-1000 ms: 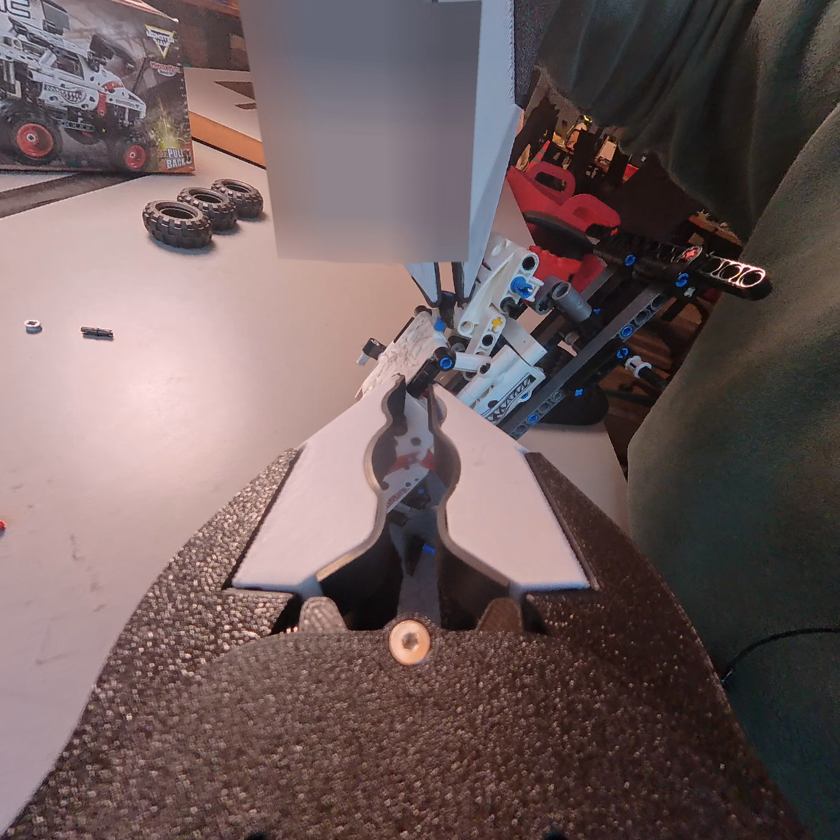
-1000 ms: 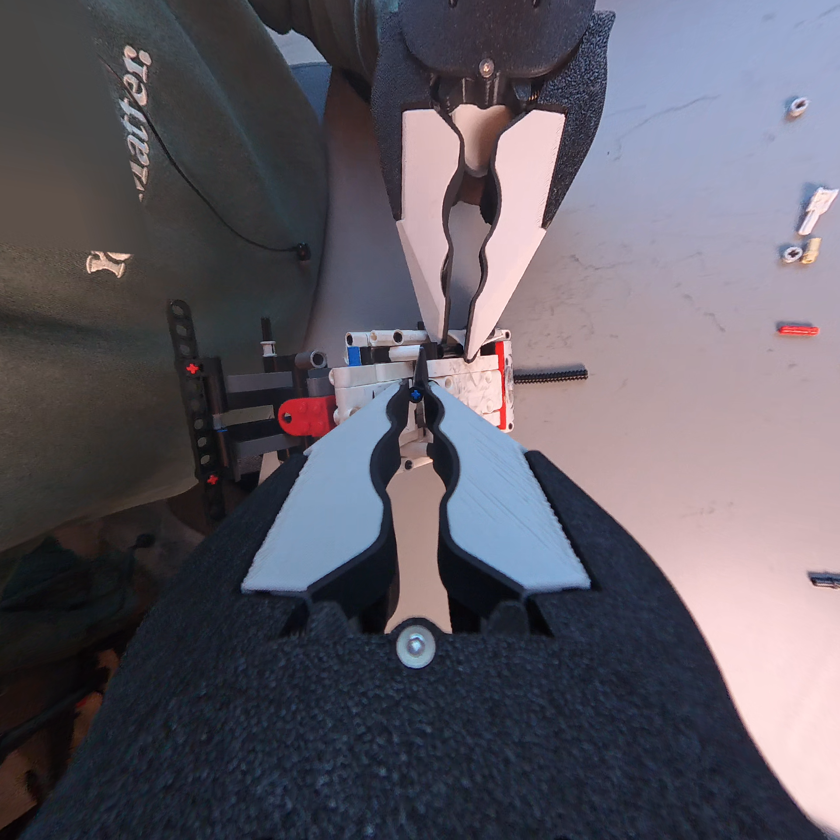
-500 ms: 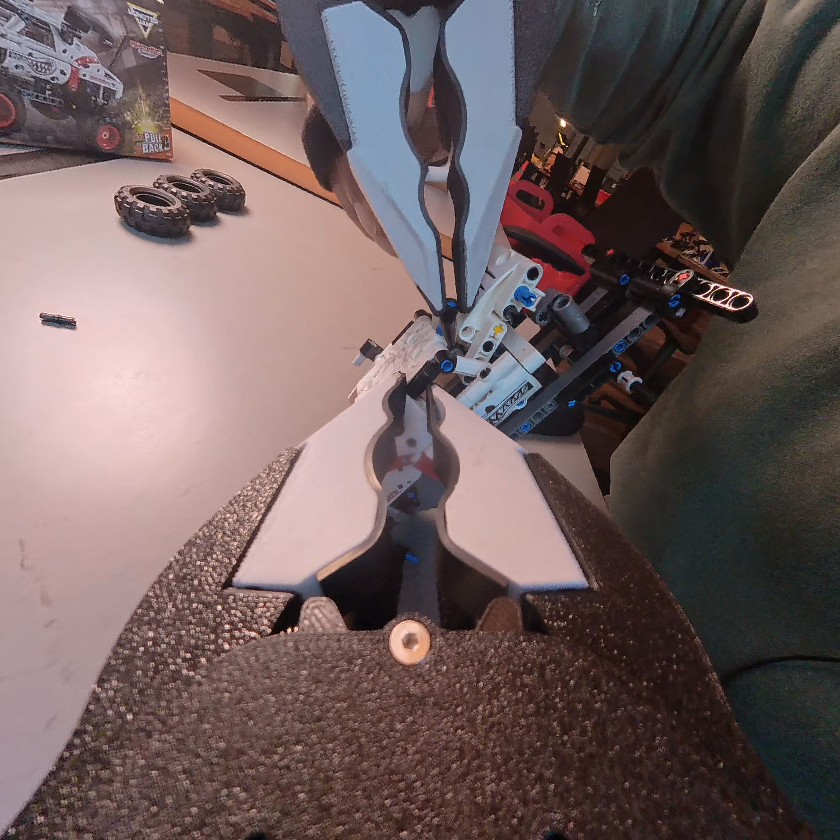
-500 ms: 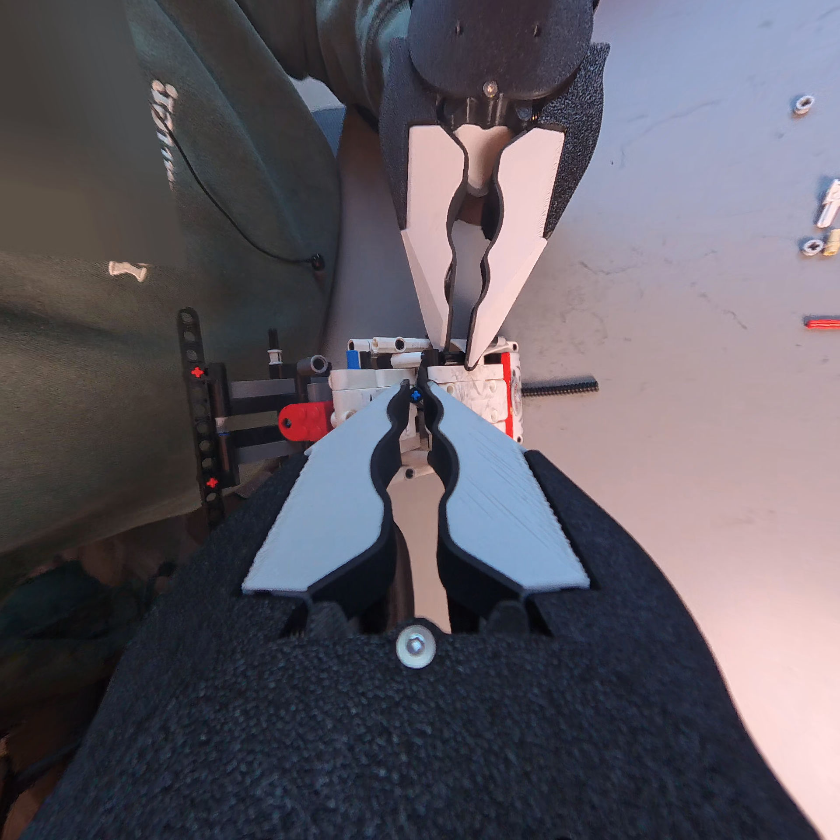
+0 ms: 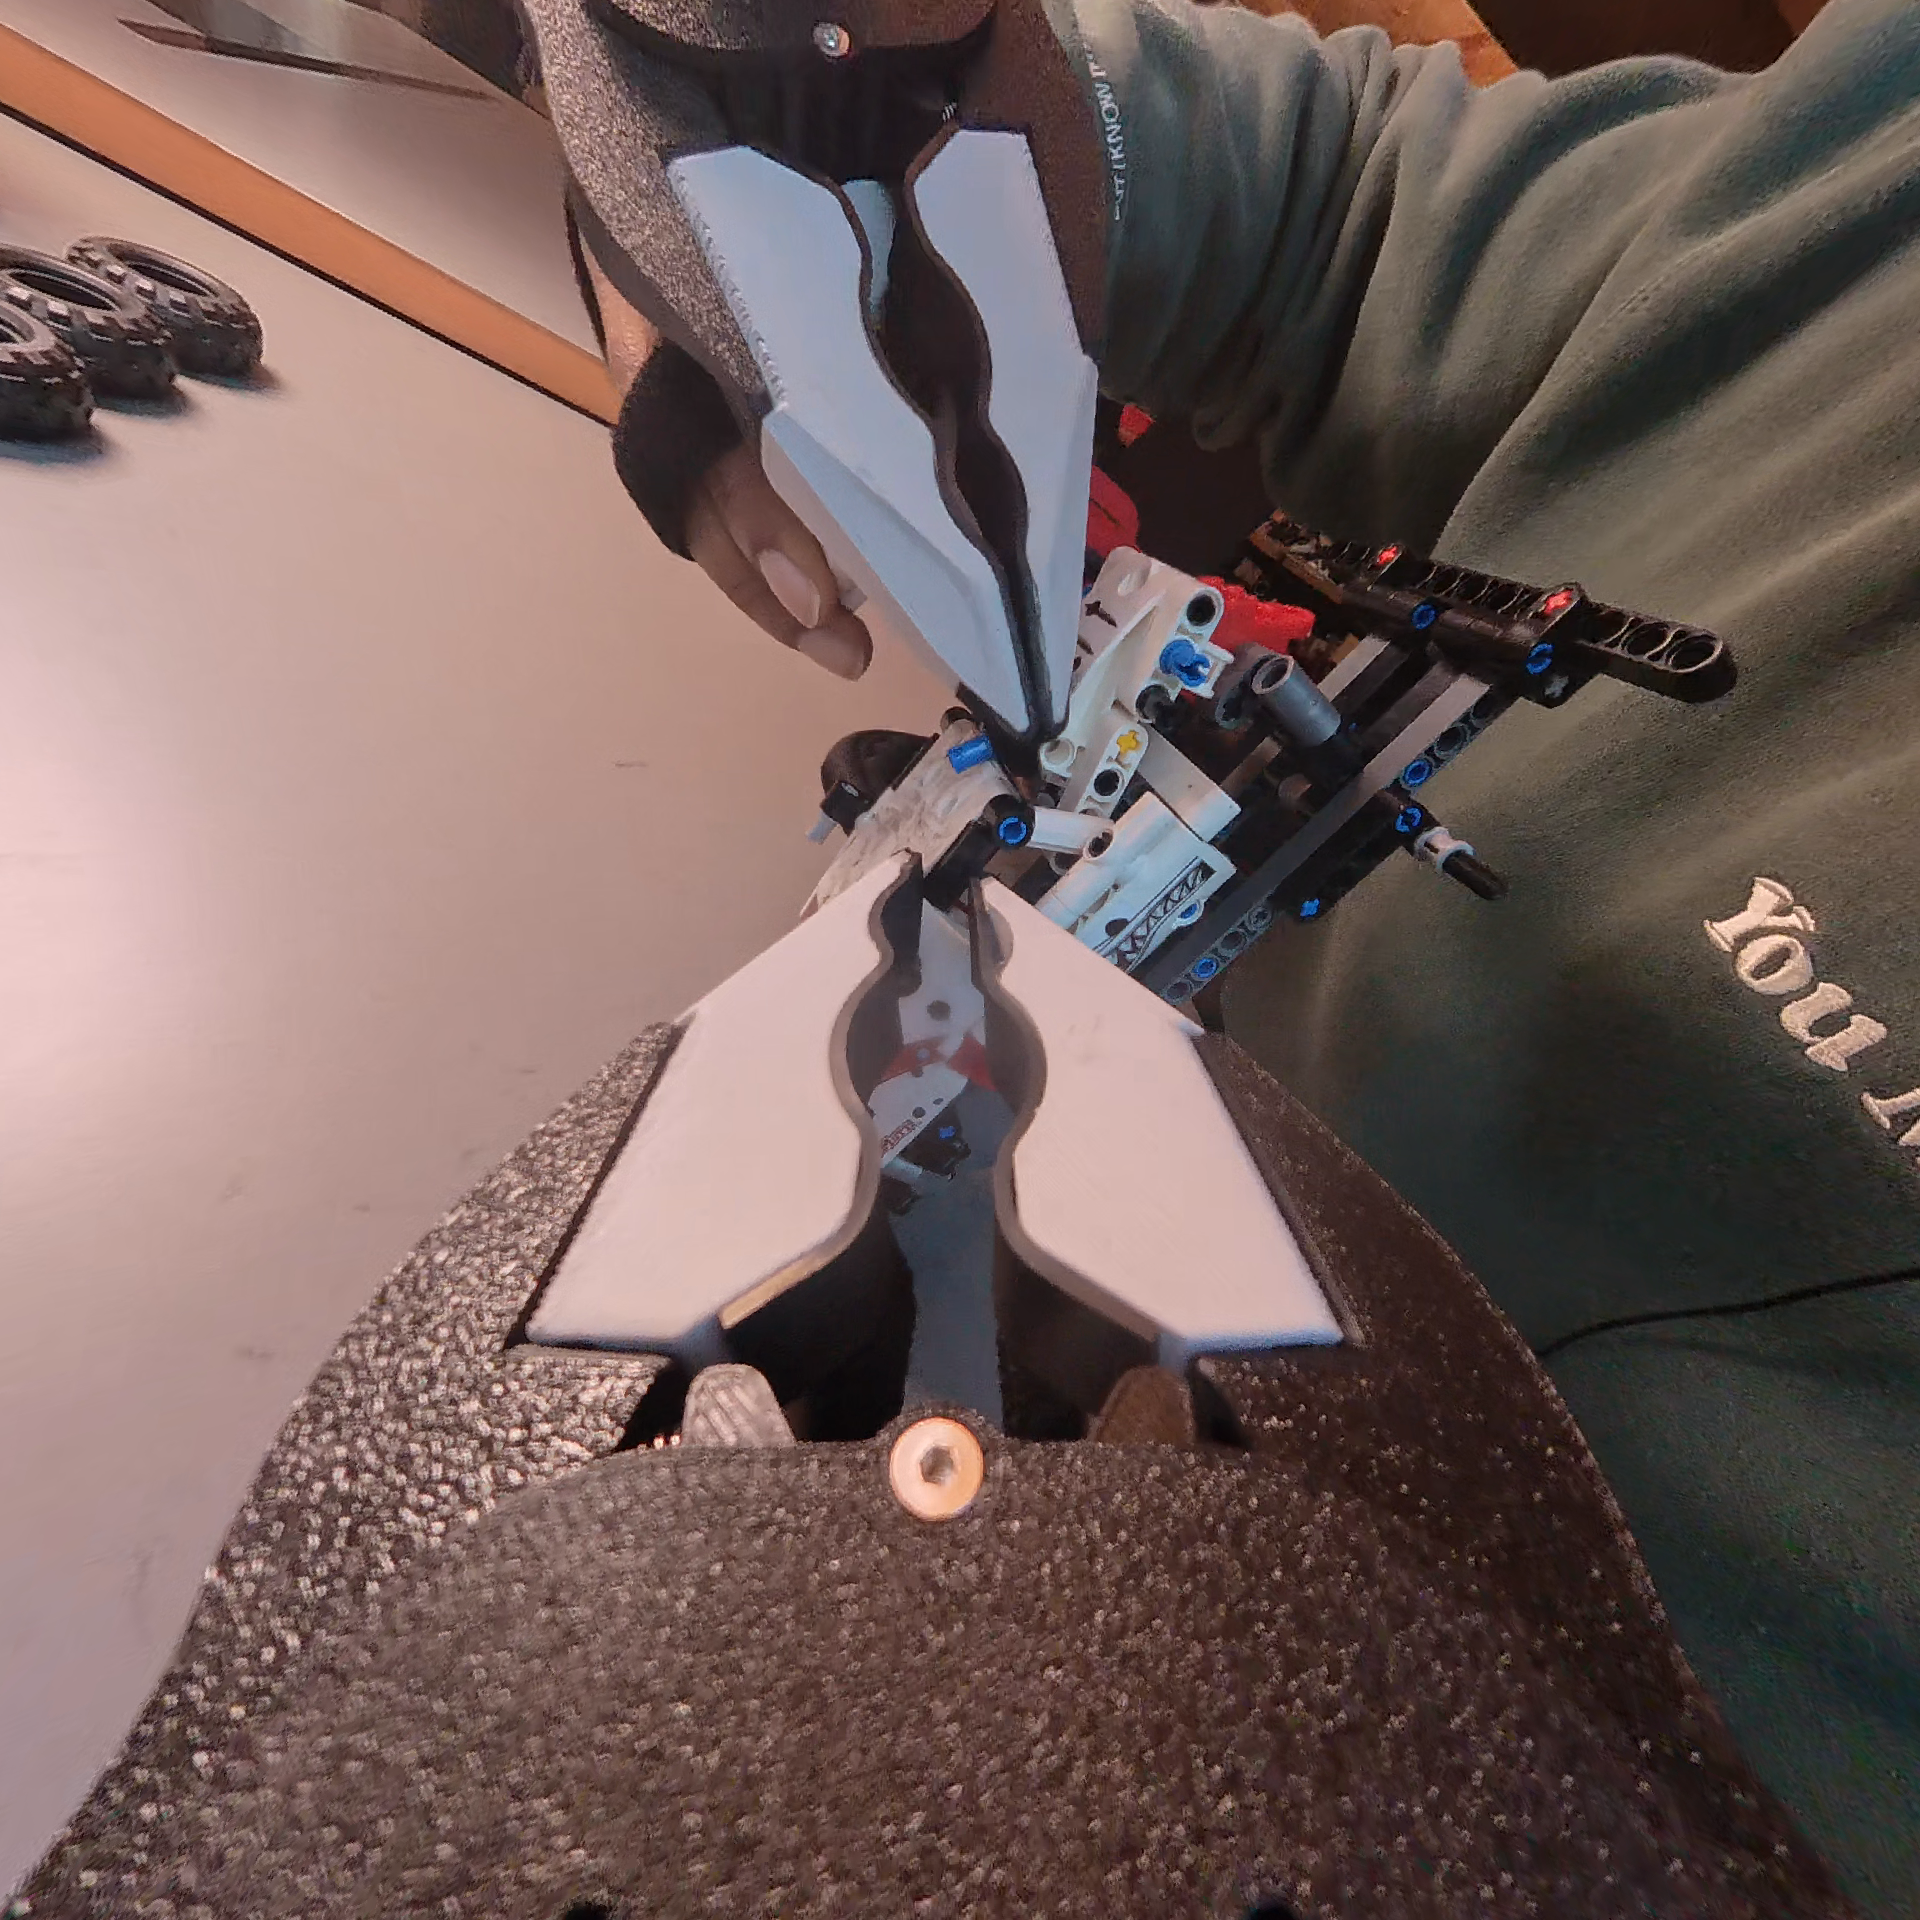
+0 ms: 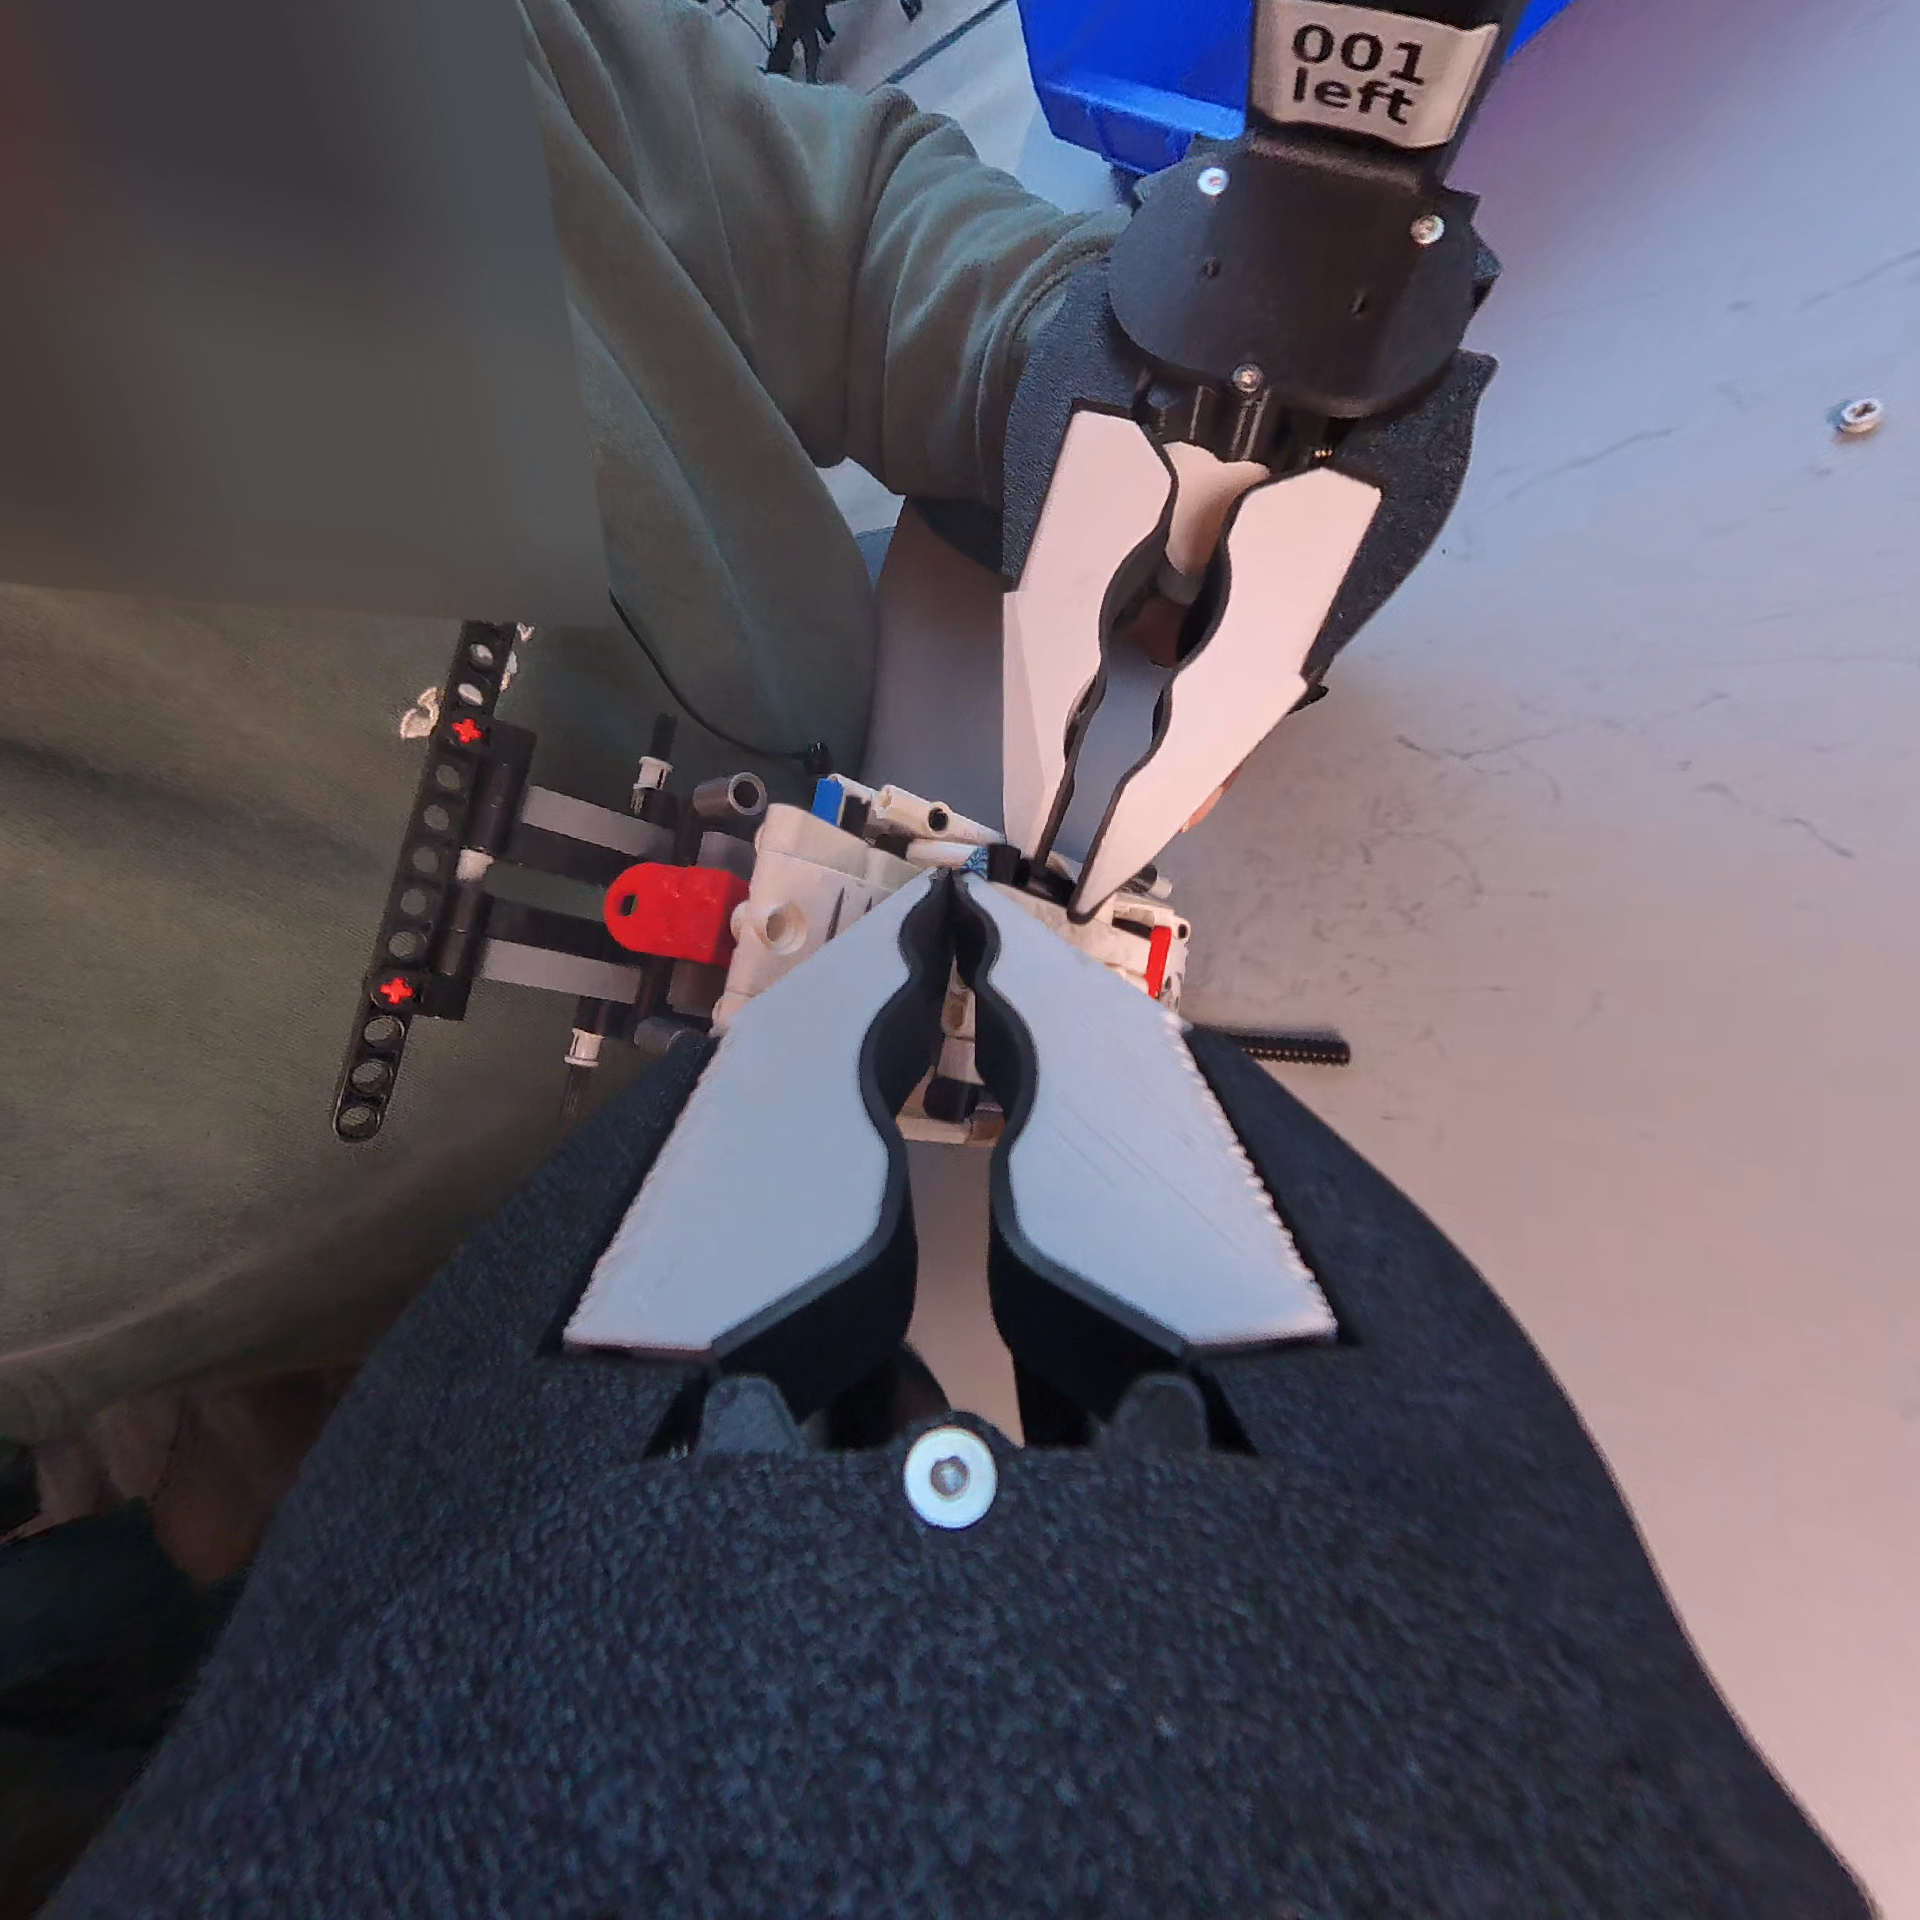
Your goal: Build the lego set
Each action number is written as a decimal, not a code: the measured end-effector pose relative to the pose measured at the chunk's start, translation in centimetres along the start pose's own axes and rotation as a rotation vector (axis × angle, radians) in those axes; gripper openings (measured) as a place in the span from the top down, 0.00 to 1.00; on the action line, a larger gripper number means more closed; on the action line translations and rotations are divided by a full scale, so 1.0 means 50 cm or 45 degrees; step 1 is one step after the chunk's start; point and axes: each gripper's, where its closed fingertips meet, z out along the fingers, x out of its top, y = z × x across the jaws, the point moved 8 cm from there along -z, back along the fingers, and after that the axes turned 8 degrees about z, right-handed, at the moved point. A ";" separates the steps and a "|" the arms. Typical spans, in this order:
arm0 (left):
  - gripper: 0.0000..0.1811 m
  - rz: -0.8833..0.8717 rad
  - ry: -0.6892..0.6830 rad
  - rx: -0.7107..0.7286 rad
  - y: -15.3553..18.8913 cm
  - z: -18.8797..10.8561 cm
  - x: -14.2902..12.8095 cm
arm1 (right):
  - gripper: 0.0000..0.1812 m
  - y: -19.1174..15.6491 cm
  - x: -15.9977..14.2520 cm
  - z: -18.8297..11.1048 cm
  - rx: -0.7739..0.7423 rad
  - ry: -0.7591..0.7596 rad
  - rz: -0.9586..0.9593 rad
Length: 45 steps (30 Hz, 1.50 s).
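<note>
Both grippers meet on one partly built lego model (image 5: 1132,831) held just off the tabletop (image 5: 312,831) edge, before a green sweatshirt (image 5: 1558,416). Left gripper (image 5: 940,894) is clamped on the model's white front end. Right gripper (image 6: 951,883) has its tips pressed together at the model's top. Three black tyres (image 5: 94,322) lie in a row well apart; one black ridged axle (image 6: 1288,1047) lies just beside the model.

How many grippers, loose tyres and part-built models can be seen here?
Grippers: 2 (left gripper, right gripper)
Loose tyres: 3
Part-built lego model: 1
Total: 6
</note>
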 end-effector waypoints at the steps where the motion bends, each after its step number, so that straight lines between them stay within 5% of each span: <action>1: 0.96 0.003 -0.004 -0.005 -0.002 0.001 0.001 | 1.00 0.000 0.001 -0.001 -0.005 0.004 -0.010; 23: 0.94 0.136 -0.054 -0.055 0.016 -0.002 -0.004 | 1.00 0.006 -0.051 0.015 0.169 0.302 0.182; 28: 0.83 0.081 -0.098 -0.176 0.027 -0.008 -0.004 | 1.00 0.000 -0.063 0.030 0.186 0.332 0.173; 36: 0.90 0.135 -0.108 -0.179 0.037 -0.008 -0.002 | 1.00 -0.004 -0.090 0.040 0.184 0.382 0.157; 39: 0.90 0.121 -0.075 -0.072 0.018 -0.027 0.012 | 1.00 -0.005 -0.091 0.023 0.108 0.412 0.127; 45: 0.89 0.185 -0.239 0.508 -0.063 -0.100 -0.004 | 0.98 -0.007 -0.090 -0.022 -0.217 0.440 0.029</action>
